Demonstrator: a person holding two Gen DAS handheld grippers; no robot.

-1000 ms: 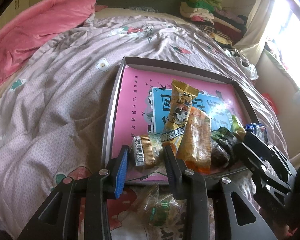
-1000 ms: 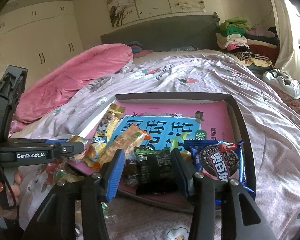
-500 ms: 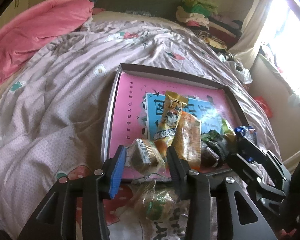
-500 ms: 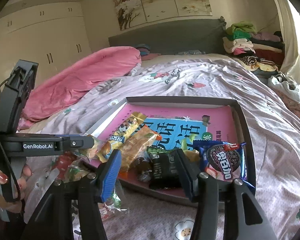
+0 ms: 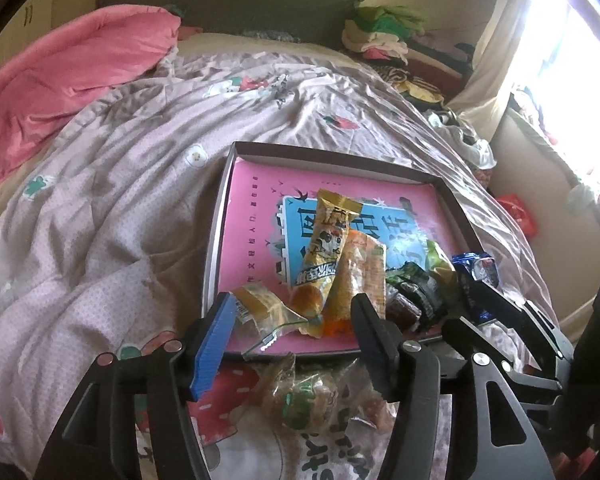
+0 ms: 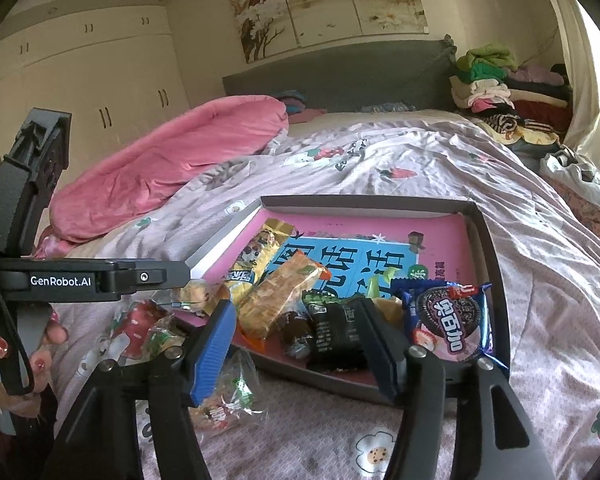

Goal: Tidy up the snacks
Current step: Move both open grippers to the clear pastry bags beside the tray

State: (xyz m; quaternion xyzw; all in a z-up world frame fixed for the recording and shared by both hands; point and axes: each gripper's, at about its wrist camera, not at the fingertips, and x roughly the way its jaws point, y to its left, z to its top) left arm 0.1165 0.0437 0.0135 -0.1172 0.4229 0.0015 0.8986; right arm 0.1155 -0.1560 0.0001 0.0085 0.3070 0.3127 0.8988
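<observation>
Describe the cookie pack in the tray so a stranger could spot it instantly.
On the bed's floral quilt lies a shallow dark-rimmed tray with a pink printed floor. Along its near edge runs a row of snacks; the cookie pack is at the right-hand end, beside a black packet. It alone is blue-edged, picturing a round dark sandwich cookie and a strawberry.

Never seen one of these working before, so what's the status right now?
Left gripper open over small clear-wrapped cake at tray corner. Right gripper open, empty, near black packet. Two wrapped snacks on the quilt.
</observation>
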